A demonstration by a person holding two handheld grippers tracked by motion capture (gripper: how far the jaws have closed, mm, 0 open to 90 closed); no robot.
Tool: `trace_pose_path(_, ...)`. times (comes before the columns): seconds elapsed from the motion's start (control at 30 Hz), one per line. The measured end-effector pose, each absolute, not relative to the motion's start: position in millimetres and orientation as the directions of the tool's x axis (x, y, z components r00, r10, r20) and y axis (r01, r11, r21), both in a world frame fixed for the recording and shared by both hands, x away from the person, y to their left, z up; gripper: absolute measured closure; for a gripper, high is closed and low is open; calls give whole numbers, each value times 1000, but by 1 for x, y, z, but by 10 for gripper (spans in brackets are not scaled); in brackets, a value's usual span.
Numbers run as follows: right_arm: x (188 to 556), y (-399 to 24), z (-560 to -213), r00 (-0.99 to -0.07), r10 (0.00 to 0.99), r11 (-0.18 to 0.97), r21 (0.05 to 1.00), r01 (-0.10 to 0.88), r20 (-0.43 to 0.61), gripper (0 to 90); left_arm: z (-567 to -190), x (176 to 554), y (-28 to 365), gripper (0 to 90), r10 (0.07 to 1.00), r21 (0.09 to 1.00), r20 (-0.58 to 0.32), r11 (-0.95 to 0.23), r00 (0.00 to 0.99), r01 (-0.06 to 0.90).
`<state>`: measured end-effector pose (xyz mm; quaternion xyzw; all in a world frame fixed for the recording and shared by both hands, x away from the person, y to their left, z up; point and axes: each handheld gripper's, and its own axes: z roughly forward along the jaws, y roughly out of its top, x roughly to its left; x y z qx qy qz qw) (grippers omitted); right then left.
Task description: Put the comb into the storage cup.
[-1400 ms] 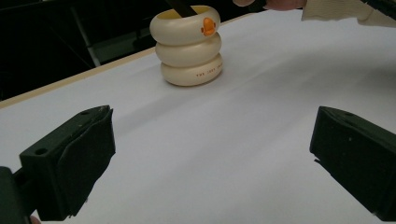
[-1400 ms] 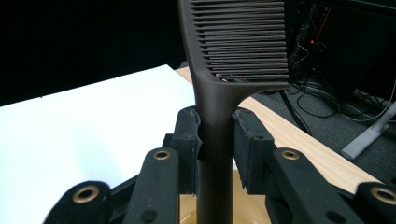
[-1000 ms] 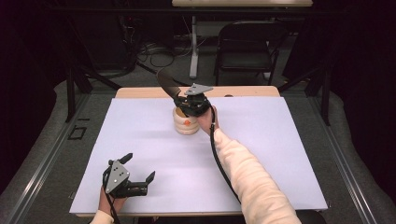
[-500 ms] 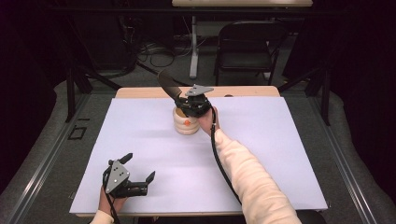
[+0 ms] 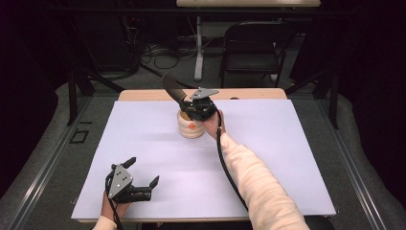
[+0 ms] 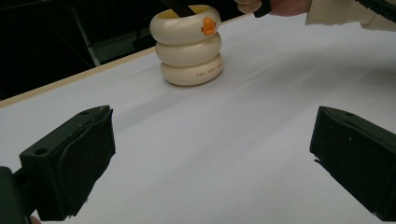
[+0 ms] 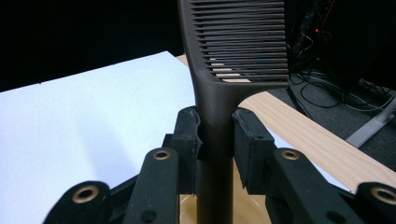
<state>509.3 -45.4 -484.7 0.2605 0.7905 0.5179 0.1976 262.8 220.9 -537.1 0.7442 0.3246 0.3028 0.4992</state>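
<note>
R gripper [image 7: 215, 135] fingers clamped on slotted spatula [image 7: 233, 46] handle, above cream holder [image 5: 190, 124] on table [image 5: 287, 143]. L gripper [image 5: 143, 184] fingers spread, holding nothing, near front edge.

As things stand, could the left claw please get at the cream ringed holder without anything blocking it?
Probably yes: bare white sheet lies between the open left claw and the cream holder. The right claw holds a dark slotted utensil over its mouth, so only the sides look free.
</note>
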Motion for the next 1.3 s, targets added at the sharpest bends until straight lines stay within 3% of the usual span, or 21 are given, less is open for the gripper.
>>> trace_pose_path(1.3,510,-52,-488,-786,617,343,912,226,-37,720,-537,263,221,2,786,939,129,-293,604,181)
